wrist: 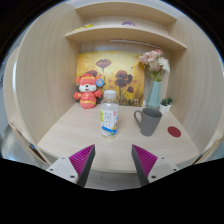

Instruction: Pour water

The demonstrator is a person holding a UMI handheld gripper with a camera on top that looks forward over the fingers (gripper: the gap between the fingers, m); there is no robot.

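A small clear water bottle (109, 118) with a white cap and a pale label stands upright on the light wooden desk (70, 135). A grey mug (149, 121) stands just right of it, handle toward the bottle. My gripper (113, 160) is open and empty, its magenta pads (82, 158) spread wide. Both the bottle and the mug stand beyond the fingertips, with bare desk between them and the fingers.
An orange and white plush toy (88, 91) sits at the back left. A pale blue vase with flowers (154, 88) stands back right, a small potted plant (166, 102) beside it. A red coaster (175, 131) lies right of the mug. Shelves (115, 33) hang above.
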